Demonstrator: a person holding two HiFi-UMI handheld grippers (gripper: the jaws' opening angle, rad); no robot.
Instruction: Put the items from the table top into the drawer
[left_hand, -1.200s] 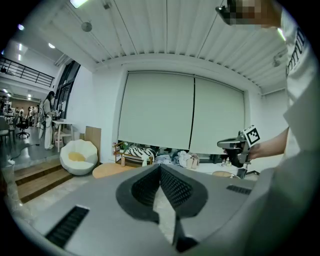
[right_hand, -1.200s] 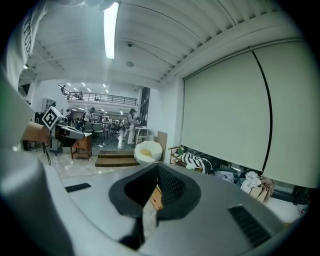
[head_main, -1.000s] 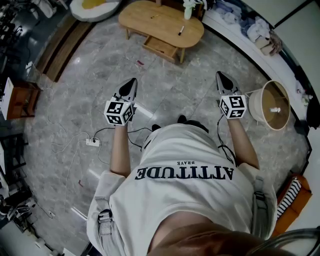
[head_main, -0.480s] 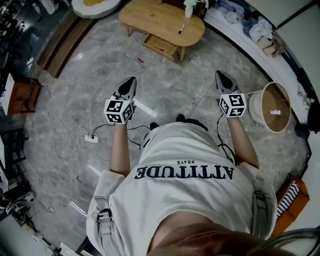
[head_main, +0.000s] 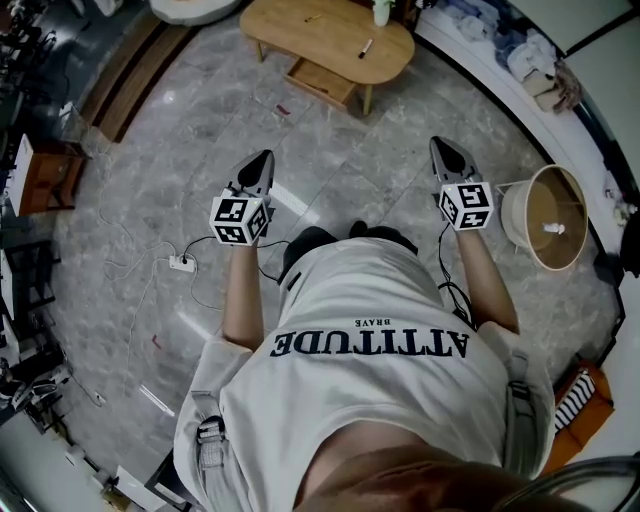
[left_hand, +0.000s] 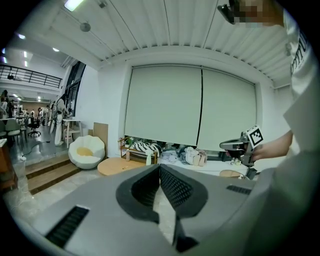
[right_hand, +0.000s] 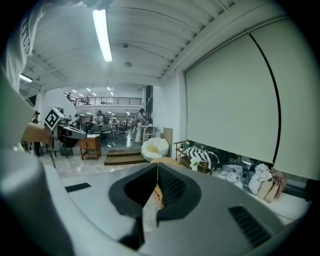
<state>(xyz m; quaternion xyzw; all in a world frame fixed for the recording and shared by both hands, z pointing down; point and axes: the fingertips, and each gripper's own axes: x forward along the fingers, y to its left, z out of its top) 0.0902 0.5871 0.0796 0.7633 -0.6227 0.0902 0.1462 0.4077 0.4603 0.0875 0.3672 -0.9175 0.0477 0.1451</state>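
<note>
Head view is showing a person in a white shirt (head_main: 380, 300) printed "ATTITUDE" and, smaller, "BRAVE", standing on a marble floor (head_main: 330, 170). Both grippers are held out ahead, well apart from the oval wooden table (head_main: 320, 35) at the top of frame. This view alone is showing a pen (head_main: 366, 47) lying on the tabletop and the drawer (head_main: 322, 82) jutting open beneath, plus a power strip (head_main: 181, 264) on the floor. The left gripper (head_main: 262, 162) and right gripper (head_main: 441, 148) are carrying nothing, and their own views are showing the jaws pressed together. Those gripper views are adding what the head view is missing: pale blinds (left_hand: 200, 107) and a ribbed ceiling (right_hand: 150, 30). Left gripper view is catching a white beanbag (left_hand: 86, 151) beside the table.
</note>
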